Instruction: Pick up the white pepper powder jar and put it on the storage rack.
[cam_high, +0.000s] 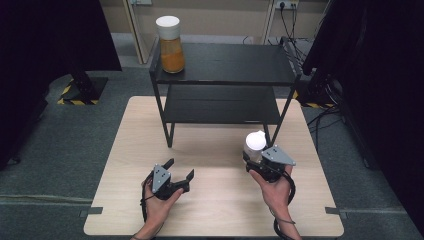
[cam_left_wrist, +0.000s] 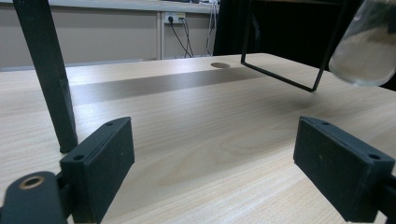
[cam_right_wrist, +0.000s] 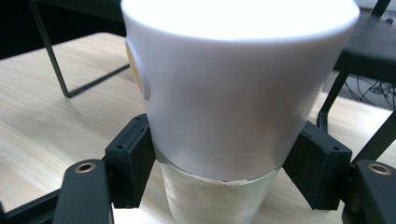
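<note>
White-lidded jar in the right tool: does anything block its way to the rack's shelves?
Nothing visible does. The jar, clamped in the right tool, sits just before the rack's open front; the orange jar stands at the far-left corner.

A black shelf rack (cam_high: 225, 80) stands on the wooden table (cam_high: 215, 200)

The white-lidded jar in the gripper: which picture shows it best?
The right gripper view: the jar sits large between the jaws. The high view shows it small; the left gripper view catches its glass bottom at the edge.
</note>
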